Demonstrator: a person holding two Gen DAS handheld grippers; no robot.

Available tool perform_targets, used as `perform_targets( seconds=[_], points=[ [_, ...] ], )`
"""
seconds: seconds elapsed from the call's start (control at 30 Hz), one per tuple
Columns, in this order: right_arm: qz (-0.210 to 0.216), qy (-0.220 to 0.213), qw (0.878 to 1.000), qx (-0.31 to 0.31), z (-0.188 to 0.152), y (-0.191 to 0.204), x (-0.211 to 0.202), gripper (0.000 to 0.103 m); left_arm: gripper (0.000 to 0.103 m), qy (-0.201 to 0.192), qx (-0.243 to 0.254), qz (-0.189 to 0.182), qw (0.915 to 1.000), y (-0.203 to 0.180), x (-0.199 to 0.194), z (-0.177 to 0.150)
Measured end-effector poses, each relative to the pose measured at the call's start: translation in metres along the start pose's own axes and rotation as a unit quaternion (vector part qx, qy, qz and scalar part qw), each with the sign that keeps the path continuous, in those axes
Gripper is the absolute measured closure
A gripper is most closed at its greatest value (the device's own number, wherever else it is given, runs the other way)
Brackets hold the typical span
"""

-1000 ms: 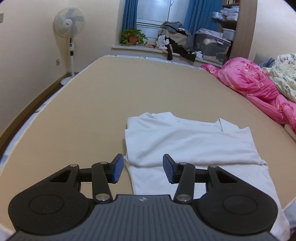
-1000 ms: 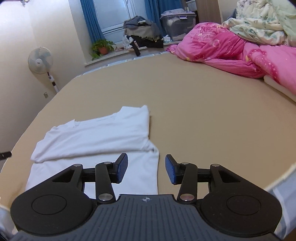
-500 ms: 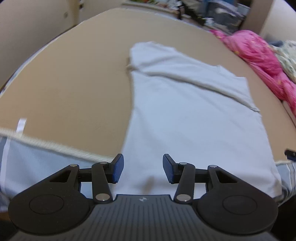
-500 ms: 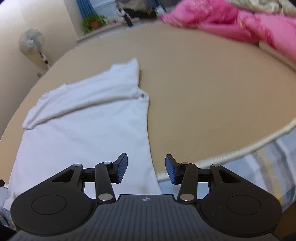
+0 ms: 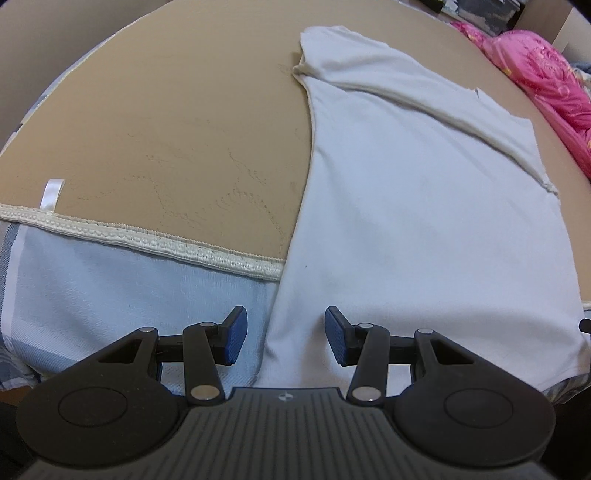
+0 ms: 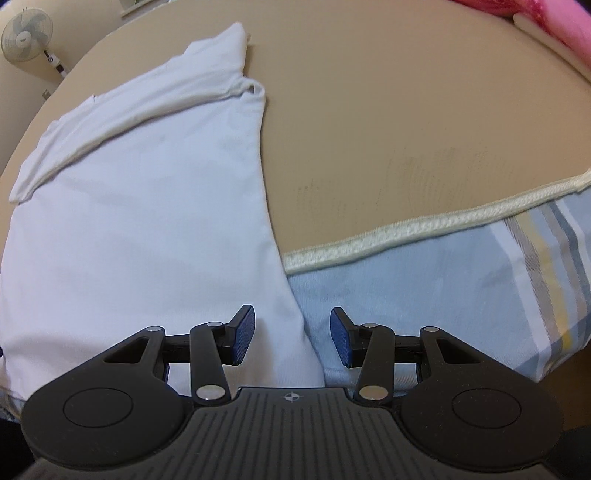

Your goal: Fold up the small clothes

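Observation:
A white T-shirt [image 5: 424, 206] lies flat on the tan bed cover, its top part folded down across the far end and its hem hanging over the bed's near edge. It also shows in the right wrist view [image 6: 147, 206]. My left gripper [image 5: 282, 339] is open, its jaws straddling the shirt's lower left corner at the hem. My right gripper [image 6: 291, 339] is open, its jaws straddling the shirt's lower right corner. Neither holds cloth.
The tan cover [image 5: 166, 122] ends in a cream lace trim [image 5: 166, 243] with a blue striped sheet [image 6: 461, 280] below it. A pink quilt [image 5: 543, 66] lies at the far right. A standing fan [image 6: 26, 26] is by the wall.
Both grippers have dropped and pulled back to the bed's near edge, from over the shirt's middle to its hem corners. The jaws stay open.

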State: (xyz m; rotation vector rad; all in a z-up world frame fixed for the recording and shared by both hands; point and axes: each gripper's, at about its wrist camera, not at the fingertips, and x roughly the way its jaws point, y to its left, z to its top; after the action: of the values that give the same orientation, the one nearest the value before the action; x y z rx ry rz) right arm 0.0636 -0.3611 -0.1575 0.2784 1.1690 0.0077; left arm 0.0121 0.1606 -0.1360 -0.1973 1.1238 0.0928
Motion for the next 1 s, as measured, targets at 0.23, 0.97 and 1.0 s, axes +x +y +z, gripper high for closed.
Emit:
perform_targets(
  seconds=[0.23,0.97,1.0],
  points=[
    [0.0,0.016,1.0,0.0,-0.002,-0.001,0.003,0.055,0.051,0.006,0.012,0.003,0.9999,-0.002,0.003,-0.004],
    [0.009,0.034,0.999,0.01,-0.006,-0.006,0.003,0.054,0.065,0.024,0.032,-0.008,0.9992,-0.008,0.011,-0.008],
    [0.009,0.034,0.999,0.01,-0.006,-0.006,0.004,0.054,0.065,0.024,0.032,-0.009,0.9992,-0.007,0.011,-0.008]
  ],
)
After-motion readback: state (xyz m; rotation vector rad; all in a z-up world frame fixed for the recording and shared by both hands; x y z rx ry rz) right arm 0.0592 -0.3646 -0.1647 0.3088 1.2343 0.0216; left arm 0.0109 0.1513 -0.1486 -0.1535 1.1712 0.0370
